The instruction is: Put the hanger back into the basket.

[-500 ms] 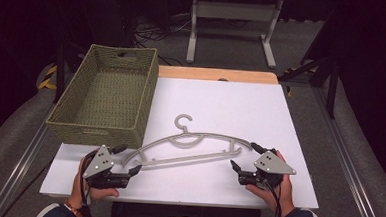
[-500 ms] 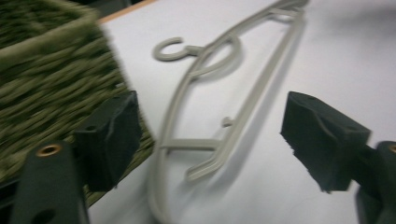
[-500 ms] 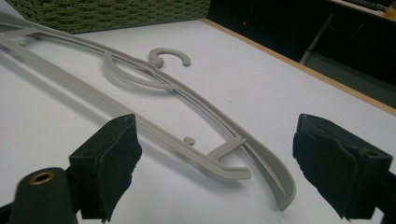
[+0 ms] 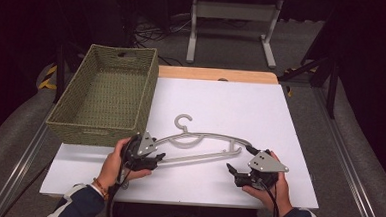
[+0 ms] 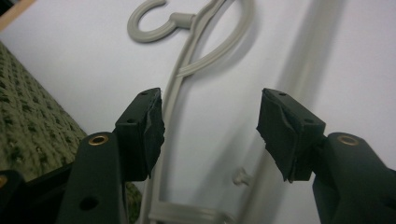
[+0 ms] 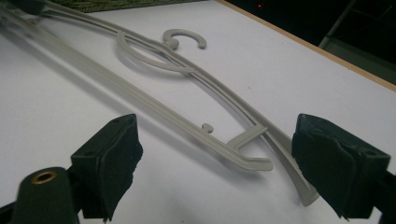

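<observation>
White tabletop (image 4: 231, 110) carries a grey plastic hanger (image 4: 204, 144) lying flat beside the basket (image 4: 107, 89): light, stiff, probably slick, so I'd pinch its thin ends. My left gripper (image 4: 154, 159) gapes around one end; my right gripper (image 4: 233, 171) stands open, short of the other.

A woven green basket (image 4: 104, 94) is placed on the left rear part of the white tabletop (image 4: 231, 105), with one short side overhanging the table's left edge. A bare wooden strip (image 4: 215, 74) is seen along the rear edge of the table. A white metal stand (image 4: 233, 25) and loose cables (image 4: 152, 31) are located on the grey floor behind the table.
</observation>
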### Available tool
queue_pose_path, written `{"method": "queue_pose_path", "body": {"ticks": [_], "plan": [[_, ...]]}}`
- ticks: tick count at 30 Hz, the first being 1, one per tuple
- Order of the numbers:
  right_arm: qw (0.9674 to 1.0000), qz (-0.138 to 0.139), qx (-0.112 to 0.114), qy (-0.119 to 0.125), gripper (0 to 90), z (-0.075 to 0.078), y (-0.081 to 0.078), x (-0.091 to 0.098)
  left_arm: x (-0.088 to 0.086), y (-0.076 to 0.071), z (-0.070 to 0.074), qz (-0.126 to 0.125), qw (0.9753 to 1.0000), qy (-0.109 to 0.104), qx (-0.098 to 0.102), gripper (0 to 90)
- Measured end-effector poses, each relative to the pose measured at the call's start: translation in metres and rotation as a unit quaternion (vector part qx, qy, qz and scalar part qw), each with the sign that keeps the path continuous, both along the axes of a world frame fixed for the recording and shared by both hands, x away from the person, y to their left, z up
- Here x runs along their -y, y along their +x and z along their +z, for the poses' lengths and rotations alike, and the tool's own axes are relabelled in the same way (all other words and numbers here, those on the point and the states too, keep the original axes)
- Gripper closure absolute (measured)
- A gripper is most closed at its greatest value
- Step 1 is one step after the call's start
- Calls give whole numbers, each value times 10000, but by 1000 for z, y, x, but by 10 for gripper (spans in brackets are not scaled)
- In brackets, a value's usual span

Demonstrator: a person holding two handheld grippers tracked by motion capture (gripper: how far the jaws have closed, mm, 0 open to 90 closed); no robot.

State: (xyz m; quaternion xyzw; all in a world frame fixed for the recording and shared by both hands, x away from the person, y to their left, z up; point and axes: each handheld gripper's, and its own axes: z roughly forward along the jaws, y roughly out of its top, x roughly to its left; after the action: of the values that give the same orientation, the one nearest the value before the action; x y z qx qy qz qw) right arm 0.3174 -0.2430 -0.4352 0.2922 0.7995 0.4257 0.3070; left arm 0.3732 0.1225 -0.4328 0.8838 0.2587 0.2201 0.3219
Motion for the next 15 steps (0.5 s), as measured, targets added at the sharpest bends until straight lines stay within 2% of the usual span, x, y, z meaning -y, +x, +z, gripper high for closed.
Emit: {"method": "queue_pose_path", "body": {"ticks": [2, 5, 9, 10, 15], "plan": [[10000, -2, -40, 2, 156, 0, 0, 1, 5, 10, -5, 127, 9998, 54, -155, 416], [10000, -9, -81, 8, 157, 0, 1, 1, 13, 20, -9, 160, 9992, 148, -326, 424], [9999, 19, -120, -32, 158, -1, 1, -1, 20, 24, -12, 145, 9986, 234, -450, 430], [9999, 37, -147, -72, 159, -1, 1, -2, 23, 27, -15, 151, 9980, 255, -567, 448], [9998, 44, -168, -112, 160, -2, 1, -2, 25, 29, -14, 262, 9975, 230, -612, 441]]}}
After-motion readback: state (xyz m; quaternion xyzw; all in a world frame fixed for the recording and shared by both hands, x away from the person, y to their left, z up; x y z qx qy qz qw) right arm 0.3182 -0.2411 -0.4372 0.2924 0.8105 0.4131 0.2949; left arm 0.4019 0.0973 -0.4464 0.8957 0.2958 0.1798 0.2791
